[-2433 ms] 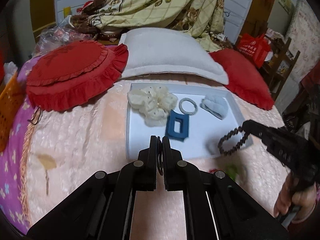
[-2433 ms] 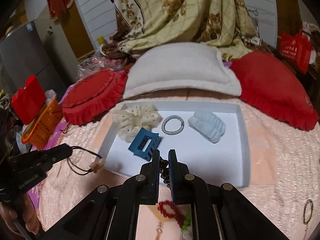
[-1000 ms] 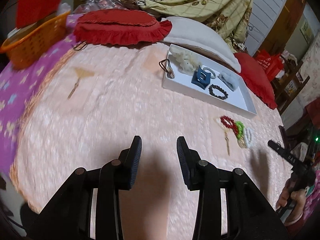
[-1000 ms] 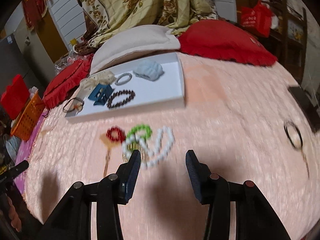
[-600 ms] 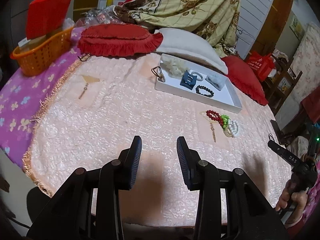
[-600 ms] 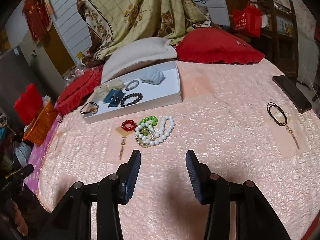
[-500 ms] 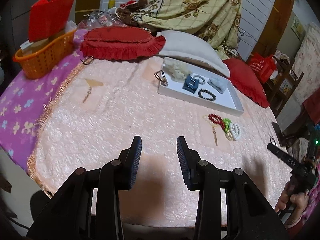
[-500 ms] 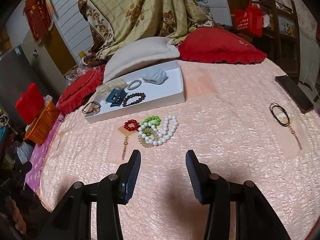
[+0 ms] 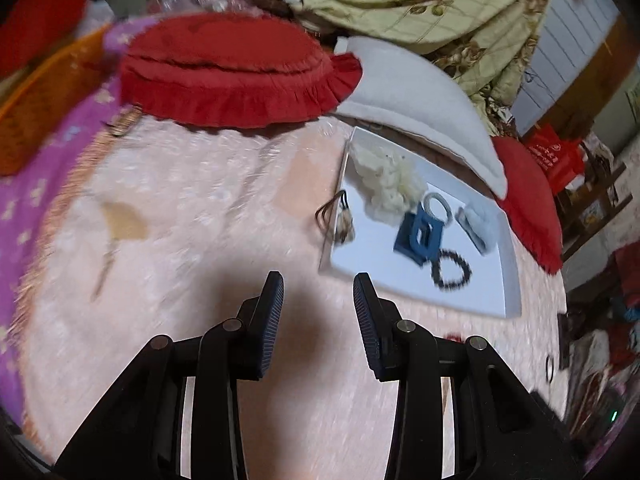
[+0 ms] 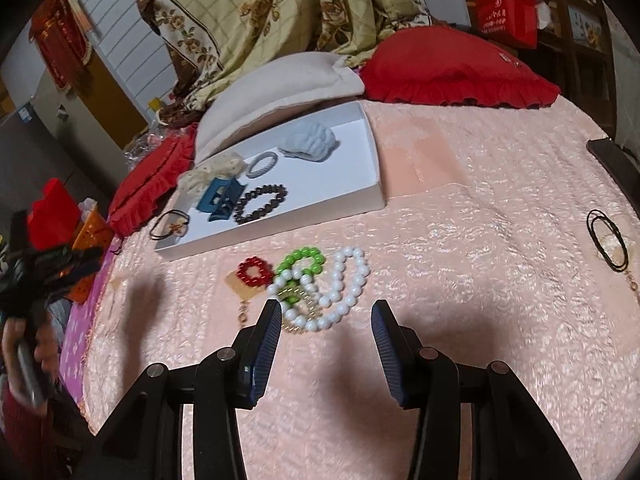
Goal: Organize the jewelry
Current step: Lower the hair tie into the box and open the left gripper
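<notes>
A white tray (image 10: 372,196) on the pink bedspread holds a cream scrunchie (image 10: 212,172), a blue claw clip (image 10: 218,198), a grey hair ring (image 10: 262,163), a pale blue scrunchie (image 10: 310,144) and a dark bead bracelet (image 10: 260,202). A black cord with a charm (image 10: 170,226) hangs over its left corner. Red (image 10: 254,272), green (image 10: 302,262) and white (image 10: 340,292) bead strings lie in front of the tray, just beyond my open, empty right gripper (image 10: 324,316). My left gripper (image 9: 318,288) is open and empty, close to the tray (image 9: 508,300) on its near left side.
A black cord necklace (image 10: 608,240) lies at the right. A tan tassel charm (image 9: 120,224) lies at the left. Red cushions (image 9: 232,68), a white pillow (image 9: 416,92) and a quilt sit behind the tray. An orange basket (image 9: 36,100) stands at the far left. A dark phone (image 10: 616,164) lies at the right edge.
My left gripper has moved forward toward the tray's near left corner, with motion blur. My right gripper has moved in closer to the bead strings. Both stay open.
</notes>
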A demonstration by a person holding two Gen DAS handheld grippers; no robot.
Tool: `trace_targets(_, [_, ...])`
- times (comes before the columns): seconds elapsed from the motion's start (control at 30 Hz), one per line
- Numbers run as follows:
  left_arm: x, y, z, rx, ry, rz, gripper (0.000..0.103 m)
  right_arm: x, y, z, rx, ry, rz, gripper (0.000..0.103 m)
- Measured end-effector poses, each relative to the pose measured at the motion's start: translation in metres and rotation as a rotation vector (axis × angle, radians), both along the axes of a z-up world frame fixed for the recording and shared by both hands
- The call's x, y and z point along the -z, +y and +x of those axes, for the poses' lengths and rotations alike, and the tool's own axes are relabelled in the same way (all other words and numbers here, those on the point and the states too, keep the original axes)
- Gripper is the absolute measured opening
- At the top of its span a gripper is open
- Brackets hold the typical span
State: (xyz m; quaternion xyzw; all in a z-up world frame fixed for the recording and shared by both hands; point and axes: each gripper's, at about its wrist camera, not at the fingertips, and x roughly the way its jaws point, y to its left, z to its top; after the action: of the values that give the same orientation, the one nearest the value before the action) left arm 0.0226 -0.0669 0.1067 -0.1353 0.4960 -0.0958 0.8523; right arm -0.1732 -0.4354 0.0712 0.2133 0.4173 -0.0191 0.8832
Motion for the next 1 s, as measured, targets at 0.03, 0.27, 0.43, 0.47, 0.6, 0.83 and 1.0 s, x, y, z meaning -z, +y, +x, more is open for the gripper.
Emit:
trace_targets(0.03, [0.007, -0.004, 0.015, 0.009, 0.017, -0.009, 0.035, 0.002, -0.002, 0.003, 0.003, 0.006, 0.000, 0.045])
trace_targets(0.27, [0.038, -0.022, 0.066, 0.023, 0.062, 0.061, 0.035, 0.014, -0.017, 0.016, 0.028, 0.033, 0.013, 0.045])
trace_targets(0.43, [0.041, -0.035, 0.076, 0.079, 0.073, 0.083, 0.010, 0.019, -0.023, 0.020, 0.043, 0.041, 0.019, 0.045])
trace_targets(0.47, [0.039, -0.038, 0.076, 0.093, 0.072, 0.071, 0.010, 0.020, -0.023, 0.021, 0.046, 0.042, 0.016, 0.045])
trace_targets(0.6, [0.022, -0.063, 0.075, 0.184, 0.049, 0.000, 0.010, 0.026, -0.025, 0.026, 0.048, 0.055, 0.024, 0.045])
trace_targets(0.83, [-0.007, -0.093, 0.072, 0.231, 0.008, -0.022, 0.025, 0.022, -0.023, 0.028, 0.034, 0.049, 0.025, 0.045])
trace_targets(1.0, [-0.002, -0.091, 0.054, 0.222, -0.023, 0.054, 0.044, 0.017, -0.030, 0.032, 0.043, 0.041, 0.012, 0.045])
